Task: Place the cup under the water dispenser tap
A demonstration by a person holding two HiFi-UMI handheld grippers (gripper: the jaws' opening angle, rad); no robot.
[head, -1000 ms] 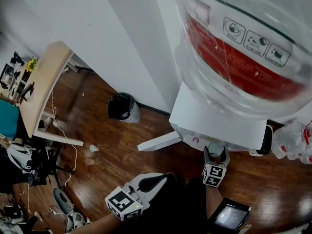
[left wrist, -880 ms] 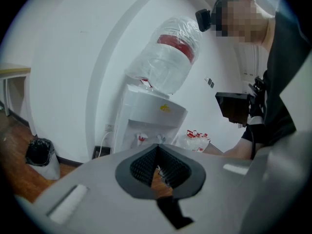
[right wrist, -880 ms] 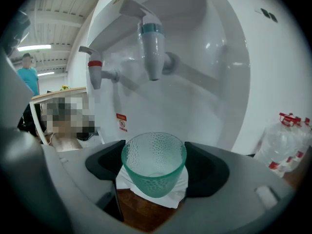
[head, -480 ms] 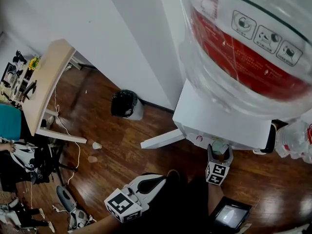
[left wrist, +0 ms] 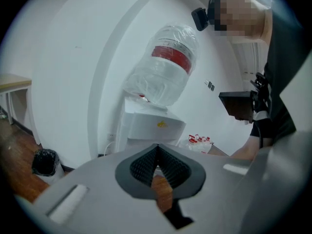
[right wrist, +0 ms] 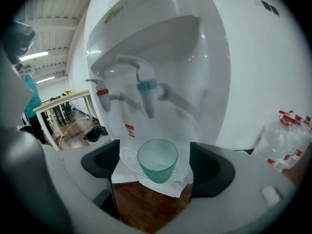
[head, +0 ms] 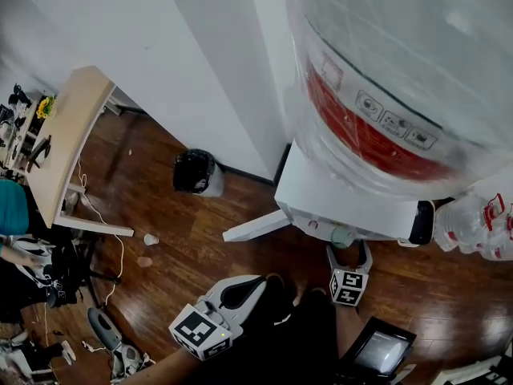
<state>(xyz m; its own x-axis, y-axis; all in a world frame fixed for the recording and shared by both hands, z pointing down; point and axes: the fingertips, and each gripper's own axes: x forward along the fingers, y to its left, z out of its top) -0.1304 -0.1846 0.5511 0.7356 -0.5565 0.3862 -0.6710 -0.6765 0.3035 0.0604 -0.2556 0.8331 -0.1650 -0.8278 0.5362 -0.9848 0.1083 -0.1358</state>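
A translucent green cup [right wrist: 157,157] stands on the white drip tray [right wrist: 127,156] of the water dispenser [head: 353,203], right under the blue tap [right wrist: 147,89], with the red tap [right wrist: 103,94] to its left. My right gripper [right wrist: 156,174] is open. Its jaws have just been opening, and the cup stands between them with a gap on each side. In the head view the cup [head: 342,236] shows just beyond the right gripper [head: 347,251]. My left gripper [left wrist: 156,150] hangs back from the dispenser, shut and holding nothing; it shows lower left in the head view [head: 258,283].
A big water bottle [head: 401,79] tops the dispenser. A black waste bin [head: 195,172] stands by the wall to the left, a wooden desk [head: 68,135] farther left. Small bottles [head: 477,223] lie right of the dispenser. A dark device with a screen [head: 377,351] sits near my right arm.
The right gripper's jaws have spread apart and let go of the cup, which now stands on the tray. Both grippers sit slightly higher in the head view.
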